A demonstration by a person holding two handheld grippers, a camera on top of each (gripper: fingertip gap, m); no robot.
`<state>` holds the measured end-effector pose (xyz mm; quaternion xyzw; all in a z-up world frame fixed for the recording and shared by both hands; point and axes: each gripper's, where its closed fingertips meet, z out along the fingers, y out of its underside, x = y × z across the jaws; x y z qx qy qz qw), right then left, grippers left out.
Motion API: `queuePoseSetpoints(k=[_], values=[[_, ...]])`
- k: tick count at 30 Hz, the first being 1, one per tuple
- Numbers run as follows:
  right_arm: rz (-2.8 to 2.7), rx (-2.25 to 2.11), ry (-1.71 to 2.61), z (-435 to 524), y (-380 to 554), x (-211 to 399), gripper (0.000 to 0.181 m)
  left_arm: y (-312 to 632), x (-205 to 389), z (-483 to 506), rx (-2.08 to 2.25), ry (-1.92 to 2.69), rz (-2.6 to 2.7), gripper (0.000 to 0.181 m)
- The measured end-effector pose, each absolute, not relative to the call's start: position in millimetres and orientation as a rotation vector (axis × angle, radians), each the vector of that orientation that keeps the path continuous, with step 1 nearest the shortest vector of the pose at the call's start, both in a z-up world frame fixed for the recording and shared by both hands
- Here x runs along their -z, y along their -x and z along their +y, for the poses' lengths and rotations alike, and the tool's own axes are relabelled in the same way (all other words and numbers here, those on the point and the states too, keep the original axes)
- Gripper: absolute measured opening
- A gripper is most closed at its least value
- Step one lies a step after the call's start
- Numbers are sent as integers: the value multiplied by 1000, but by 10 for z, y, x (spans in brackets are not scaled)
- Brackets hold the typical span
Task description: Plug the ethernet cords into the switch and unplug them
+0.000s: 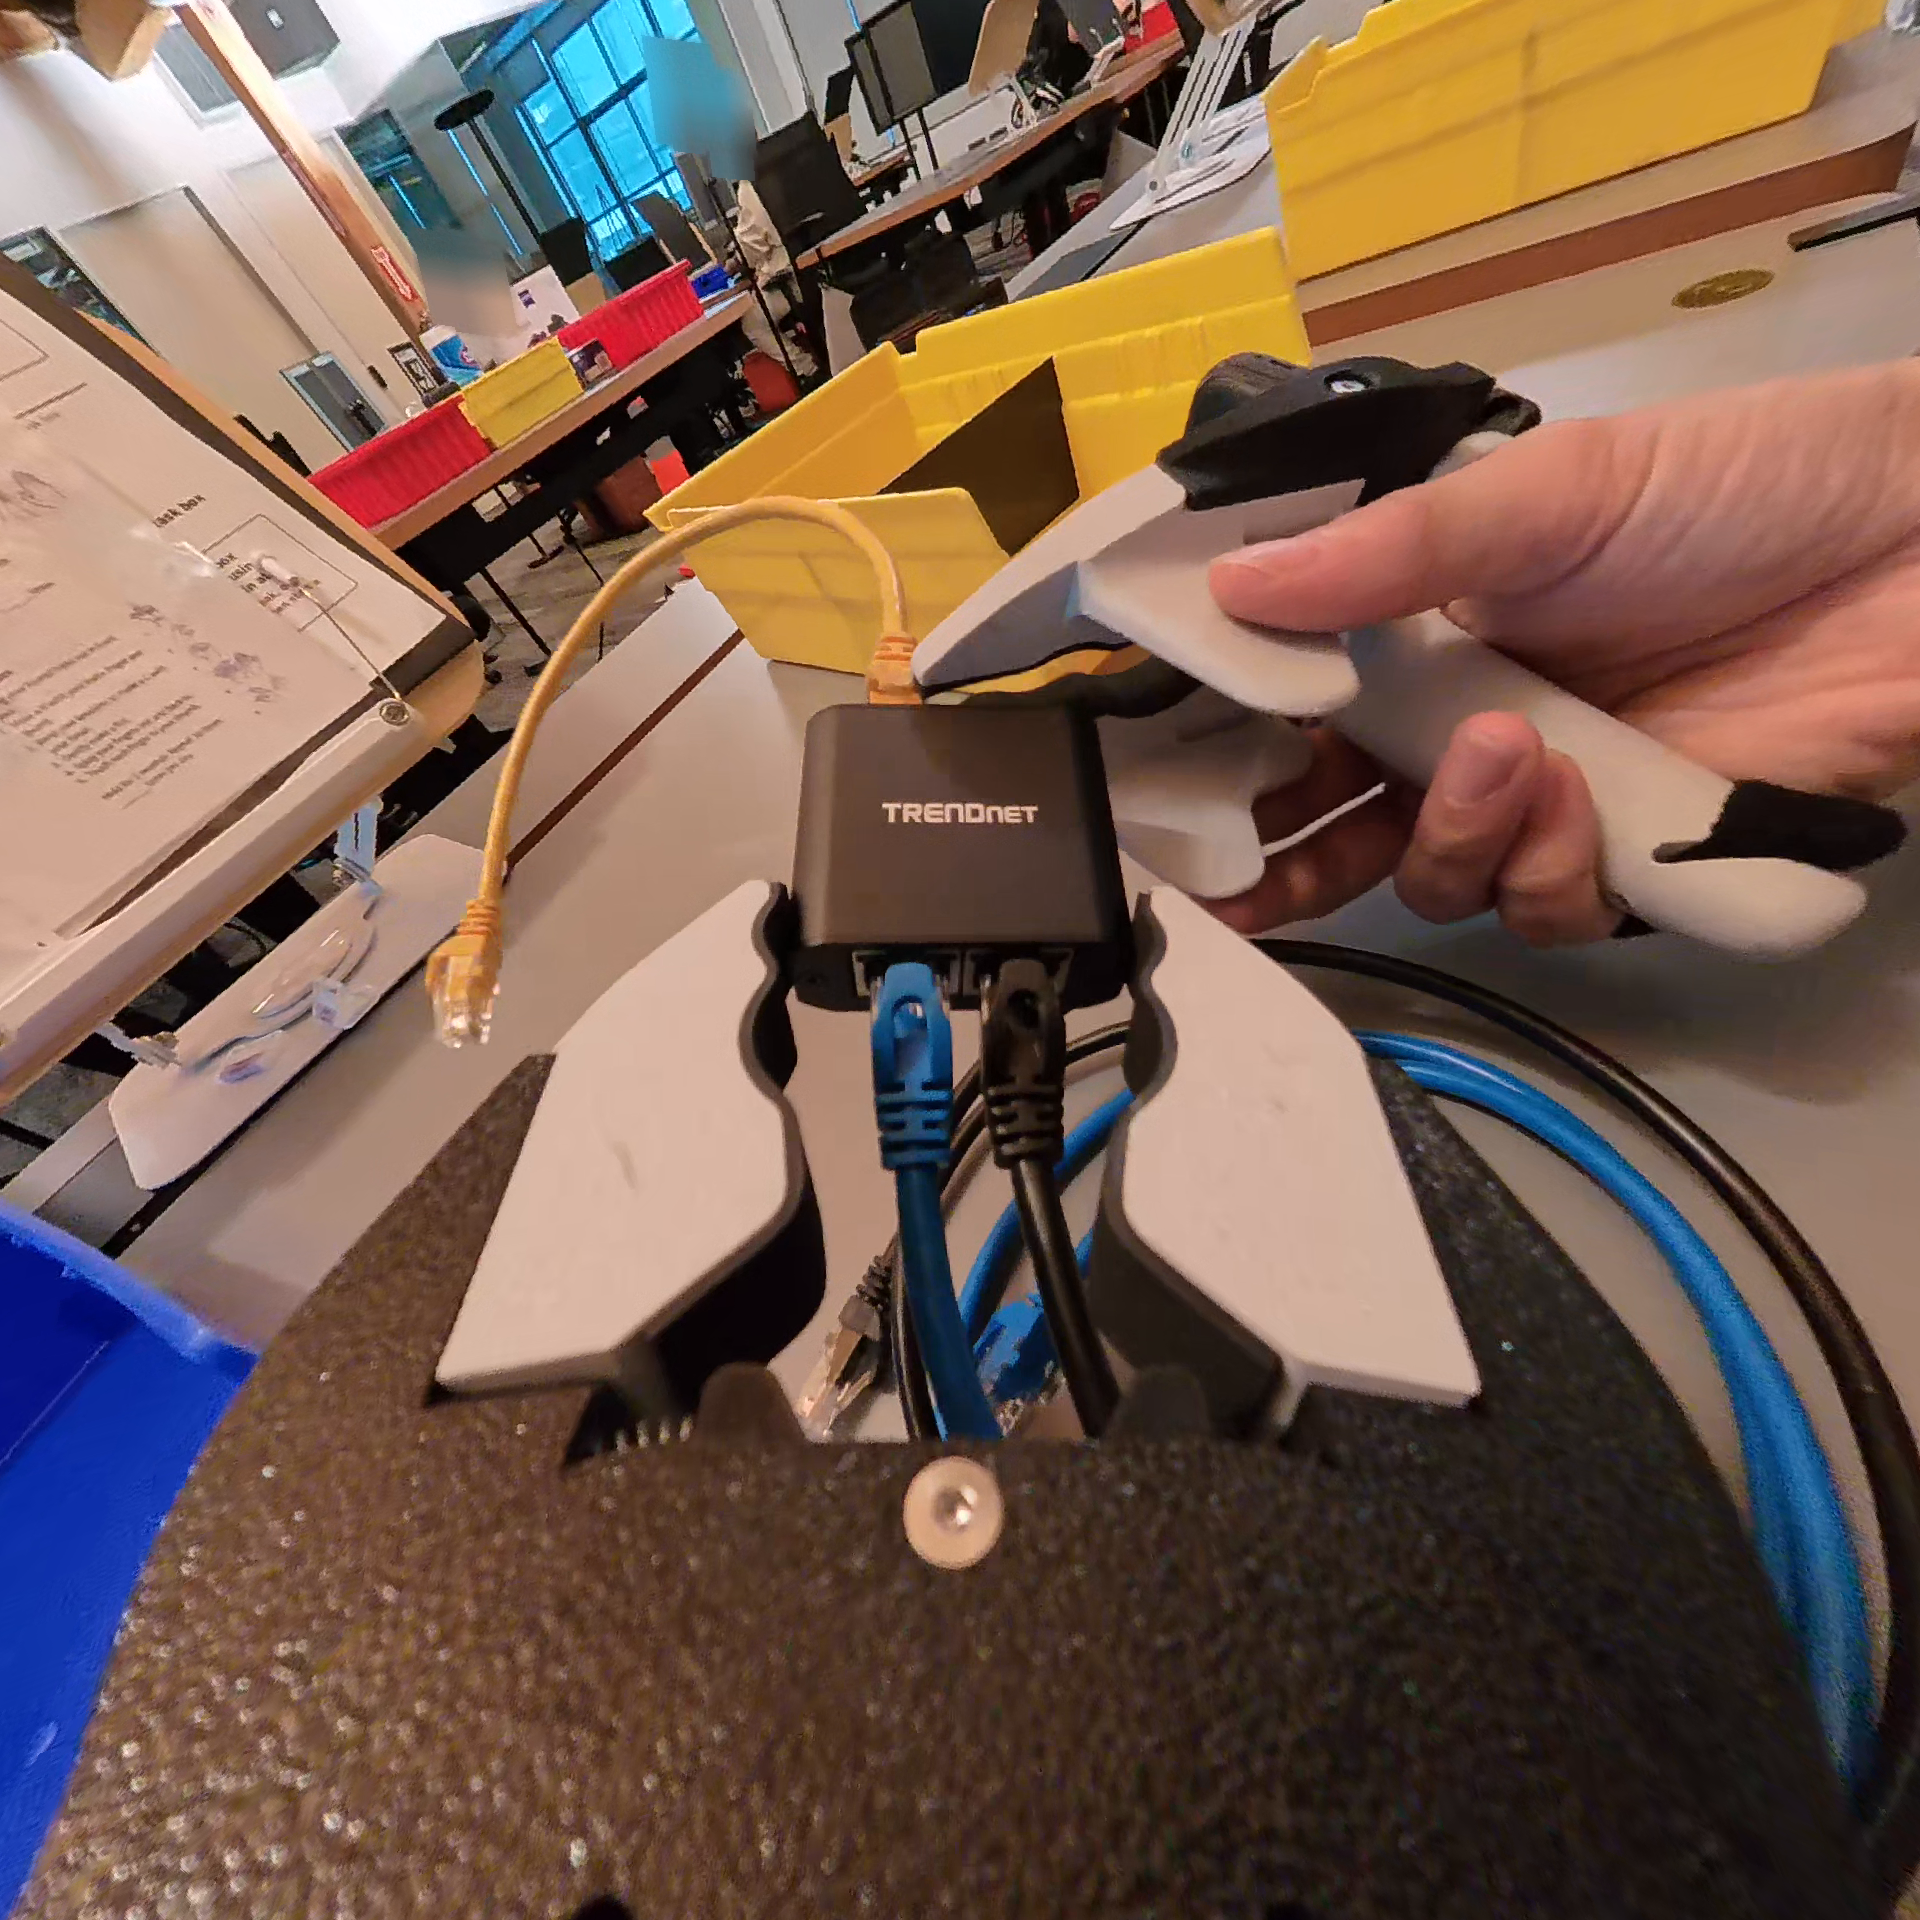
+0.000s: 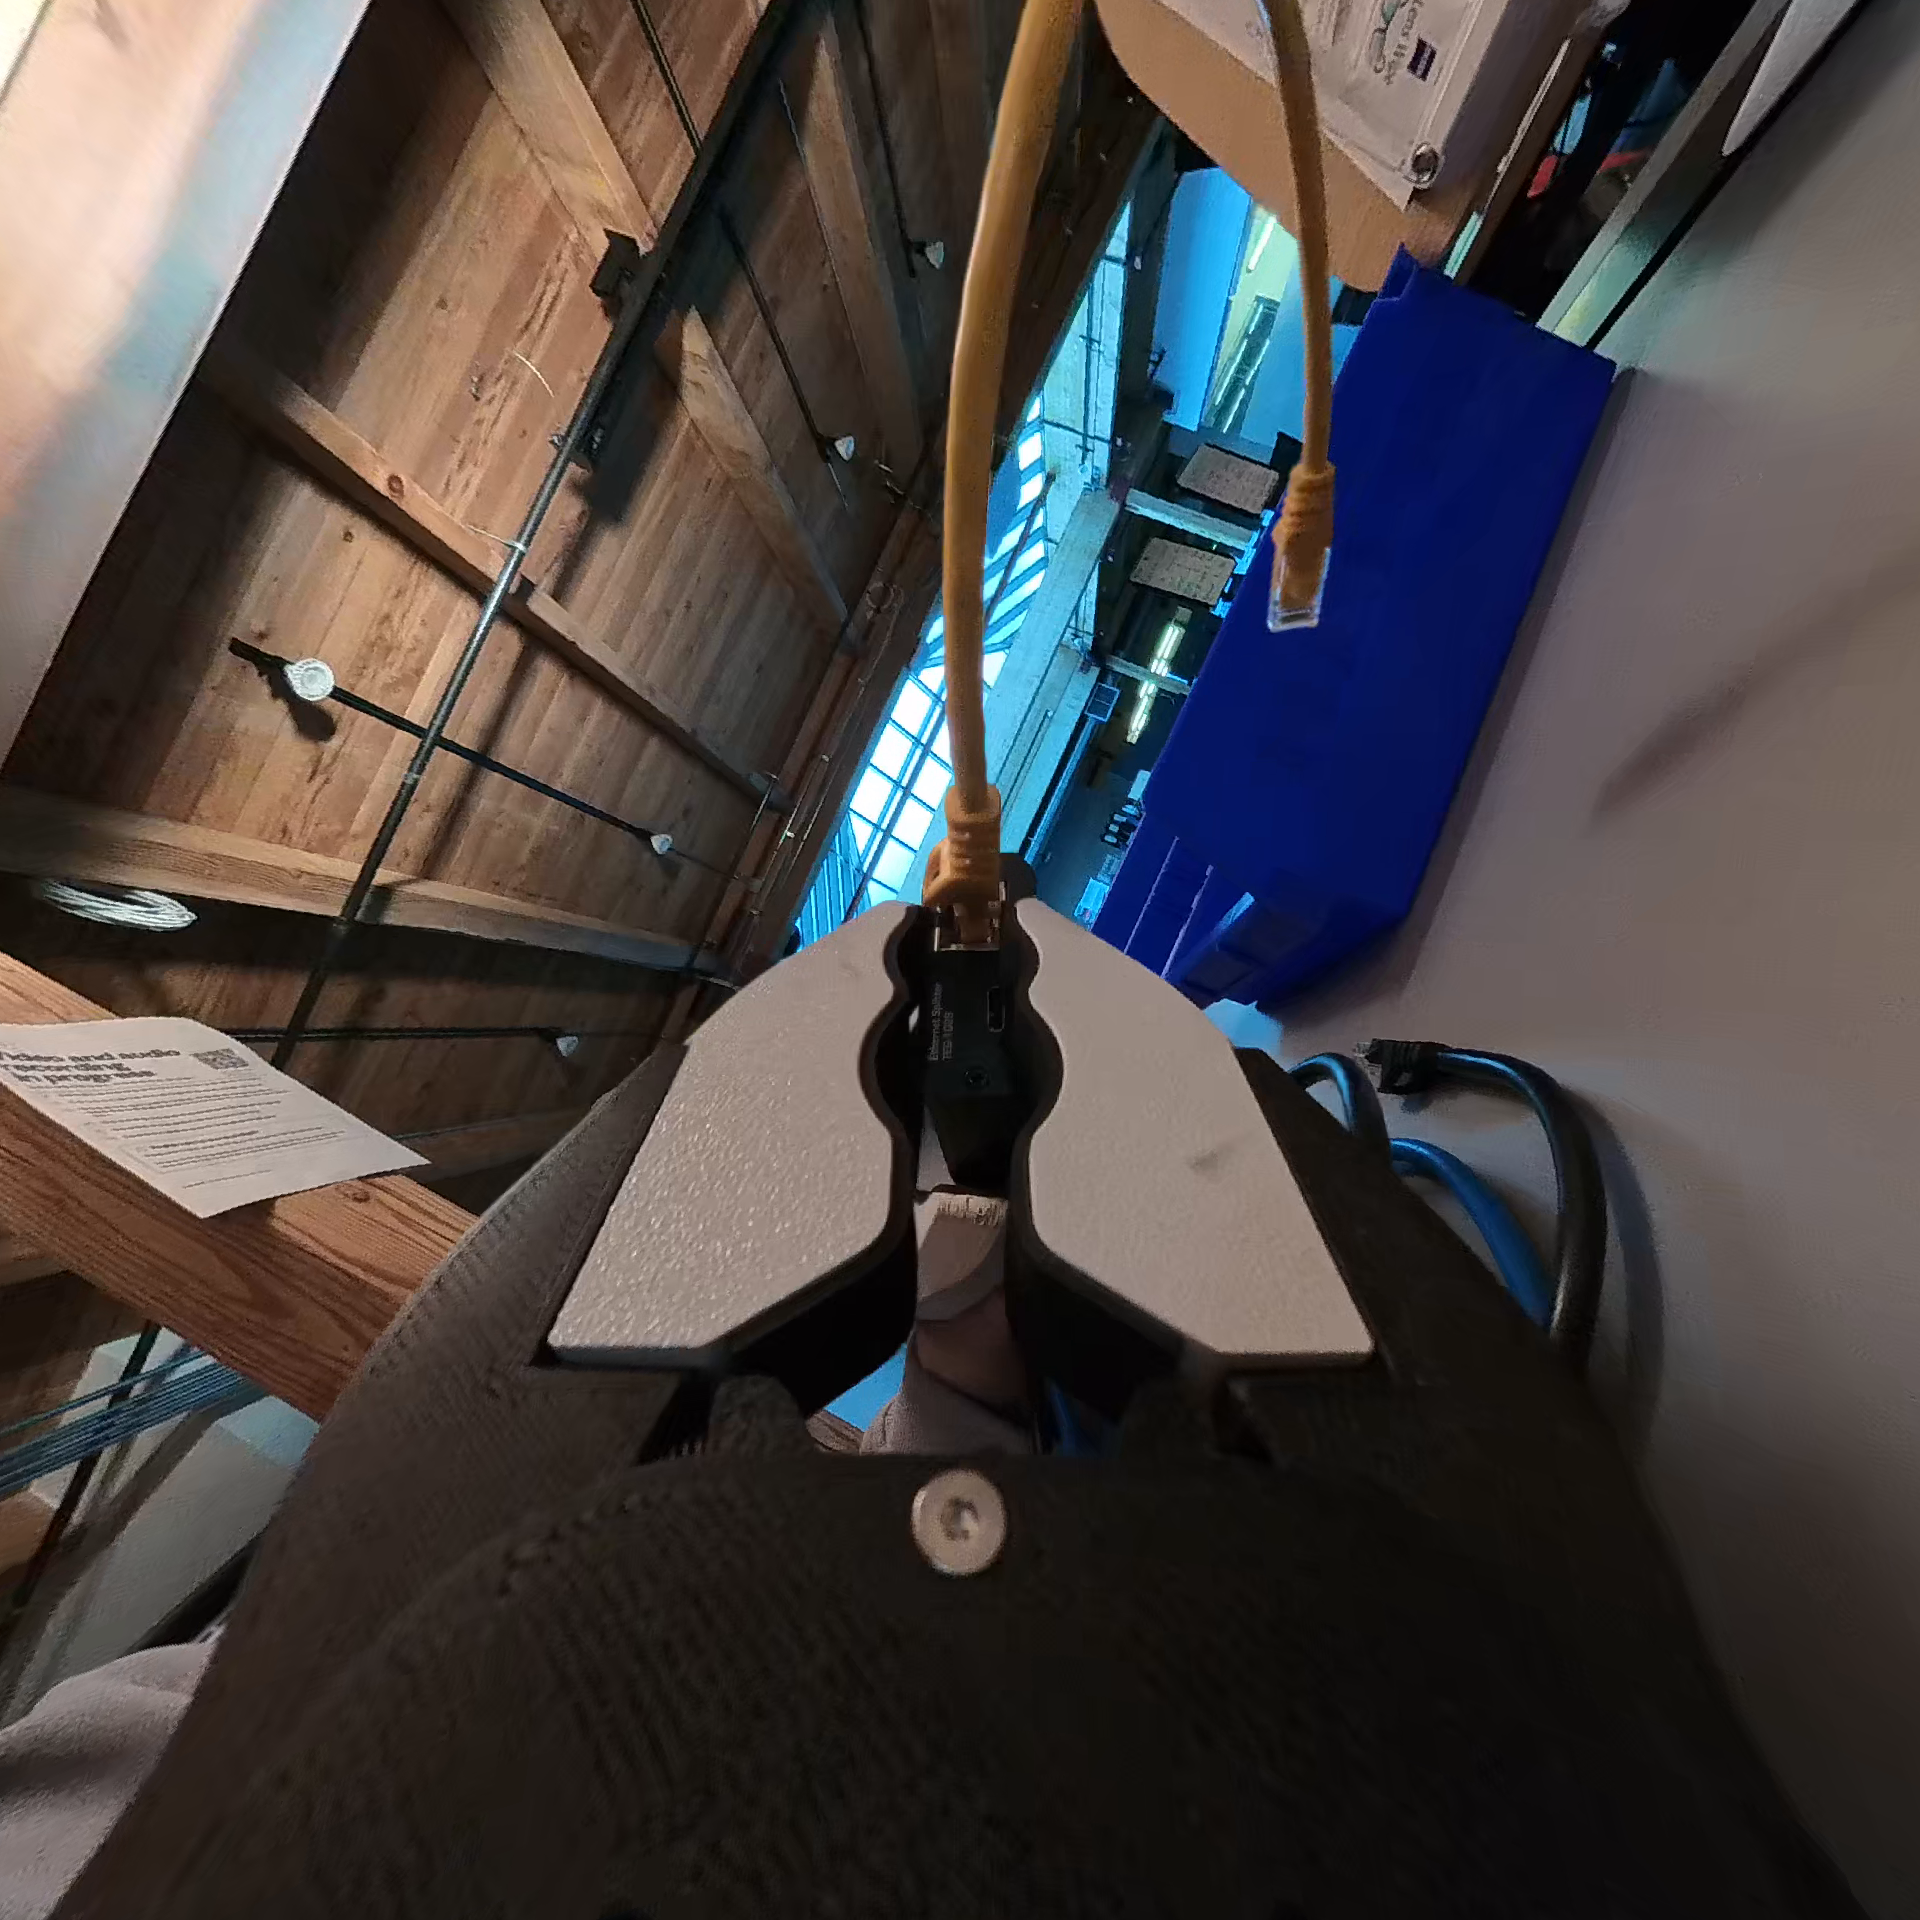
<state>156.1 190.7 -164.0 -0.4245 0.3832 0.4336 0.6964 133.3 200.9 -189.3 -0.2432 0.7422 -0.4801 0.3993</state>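
Switch (image 1: 961, 831), 1 black box, sits clamped across its sides by left gripper (image 1: 961, 940), above the grey table (image 1: 1558, 1091). Right gripper (image 2: 961, 940), held in a hand (image 1: 1662, 665), is closed on the switch's far end by the yellow plug.

3 cords: blue cord (image 1: 914, 1081) & black cord (image 1: 1023, 1060) plugged side by side in near ports; yellow cord (image 1: 582, 665) plugged at far end, loops over, free plug (image 1: 462, 977) dangling in air. Loose blue and black coils lie on table to the right; 2 more free plugs show between left fingers, partly hidden.

Bins: yellow bin (image 1: 831, 582) behind switch w/ dark card inside, other contents not visible; blue bin (image 2: 1382, 665) cut off at edge, inside hidden.
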Motion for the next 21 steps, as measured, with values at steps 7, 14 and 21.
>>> queuePoseSetpoints(k=[7, 14, 21], values=[[866, -938, 914, 1879, -1596, 1619, 17, -1334, 1894, 1989, 1204, 615, 1883, 61], [873, -935, 915, 1878, -1597, 1650, 13, -1337, 1915, 1956, 1195, 625, 1895, 61], [875, -920, 912, 1876, -1598, 1662, 13, -1336, 1928, 1948, 1202, 637, 1899, 61]])
